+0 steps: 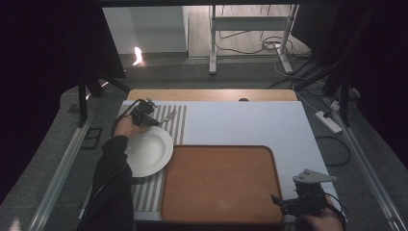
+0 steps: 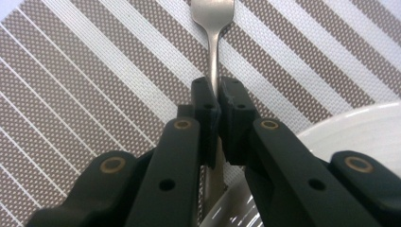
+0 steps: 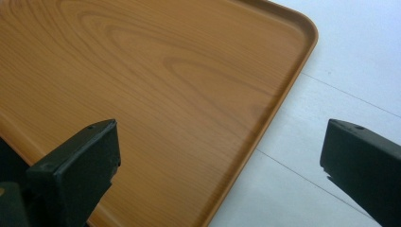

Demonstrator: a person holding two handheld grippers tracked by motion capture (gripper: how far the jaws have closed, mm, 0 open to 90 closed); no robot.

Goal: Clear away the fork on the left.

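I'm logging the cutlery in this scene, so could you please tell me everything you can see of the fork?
The fork is plain silvery metal with a slim handle that widens toward the head; its tine tips are cut off in the left gripper view. It lies over the striped placemat, beside the white plate. The left gripper is shut on its handle, jaws pinching it from both sides. In the high view it points away from the person.
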